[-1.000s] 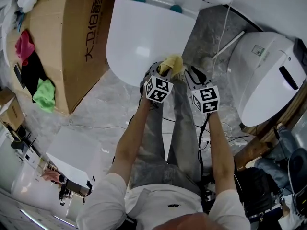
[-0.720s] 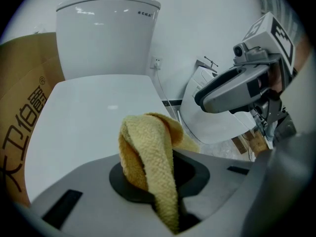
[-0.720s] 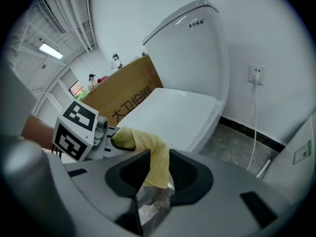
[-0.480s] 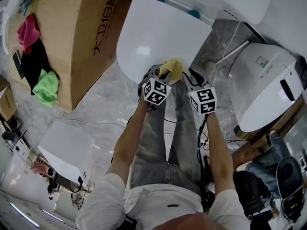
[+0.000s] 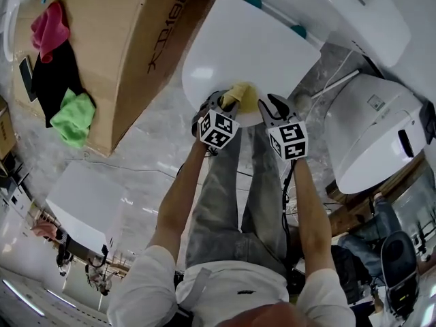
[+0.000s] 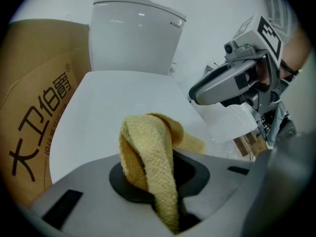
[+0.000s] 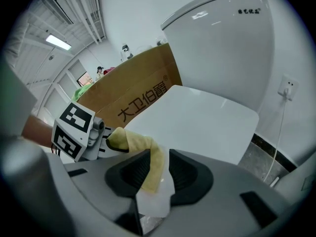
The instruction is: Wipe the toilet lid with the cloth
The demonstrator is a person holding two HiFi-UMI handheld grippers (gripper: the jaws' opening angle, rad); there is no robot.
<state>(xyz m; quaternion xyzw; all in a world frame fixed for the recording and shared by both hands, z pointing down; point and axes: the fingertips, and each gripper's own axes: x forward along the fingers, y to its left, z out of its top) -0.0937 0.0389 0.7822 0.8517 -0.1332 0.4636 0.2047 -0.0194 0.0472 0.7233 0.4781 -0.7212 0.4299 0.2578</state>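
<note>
The left gripper (image 6: pixel 160 177) is pinching the yellow cloth (image 6: pixel 148 147): in its own view the two dark pads are pressed together on a fold of it, one end of the fabric trailing down out of the jaws and the rest bunched up in front of them. The cloth sits over the front edge of the closed white toilet lid (image 5: pixel 252 50), between the two grippers.

The right gripper (image 7: pixel 159 168) is only a little way open. A narrow strip of the cloth hangs in the gap and lies against one ribbed pad (image 7: pixel 131 169) — on the other side of the strip a sliver of white lid shows before the second pad, so this claw is not clamped on it.

From the head view both grippers are held side by side, close together, at the near rim of the lid, each in one of the person's outstretched hands. The toilet's tank (image 6: pixel 136 33) stands behind the lid. A large cardboard box (image 5: pixel 136 46) stands just beside the toilet on the person's left, with a green rag (image 5: pixel 73 114) and a pink rag (image 5: pixel 51 26) lying beyond it. A second toilet (image 5: pixel 371 135) lies on the floor to the right.
</note>
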